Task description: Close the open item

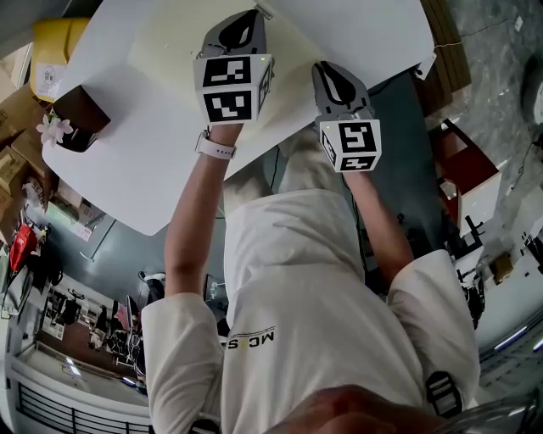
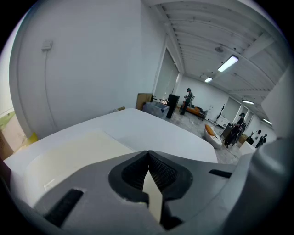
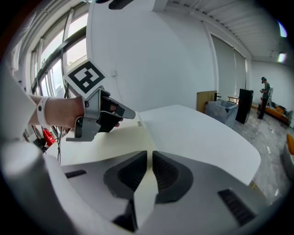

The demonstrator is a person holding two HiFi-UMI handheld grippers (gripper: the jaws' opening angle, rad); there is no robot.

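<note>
Cream flat item (image 1: 170, 42), possibly folder, lying on white table (image 1: 127, 178) at 12 o'clock. Left gripper (image 1: 246, 19) over it, jaws pressed together, empty. Right gripper (image 1: 327, 75) at its right edge, jaws narrowly apart, gripping nothing. Dark brown box (image 1: 85, 110) at 10 o'clock, pale flower (image 1: 53, 129) at rim.

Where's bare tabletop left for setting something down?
Free: the white table right of the cream sheet, out to its right edge, and the near-left corner between the sheet and the brown box. Crowded: the sheet's near edge, where the left gripper and right gripper are.
</note>
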